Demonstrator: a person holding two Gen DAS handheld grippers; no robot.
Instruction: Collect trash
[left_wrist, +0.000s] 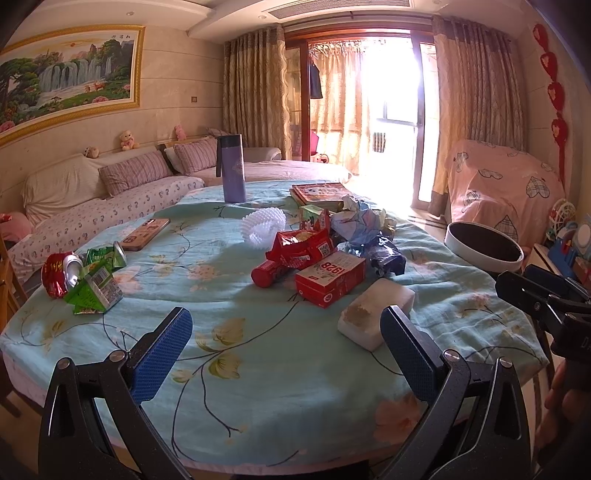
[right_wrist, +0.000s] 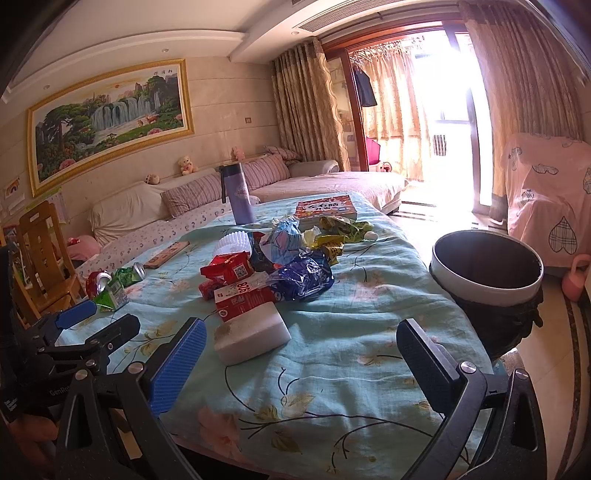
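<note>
Both hand-held grippers hover above the near edge of the bench, which is draped in a light blue floral cloth. Left hand-held gripper: blue-padded fingers spread wide apart, nothing between them. Right hand-held gripper: fingers likewise wide apart, empty. White foam block lies nearest, just beyond the right hand-held gripper's left finger; its near top face is stained. Touching its far side is a red carton printed "1928". Behind that, a heap of trash in the bench centre: red snack wrapper, red bottle on its side, dark blue crumpled bag, pale blue crumpled wrapper, yellow-green wrappers to the far right of the heap. White foam fruit net sits left of the heap. Second cluster at the left edge of the bench: crushed red can, green carton, crushed green can, all touching or just beside each other. Non-trash items: phone far left, purple flask upright at the far side, books at the far right. Bin, white rim and dark inside, stands just off the right edge of the bench, open and upright.
</note>
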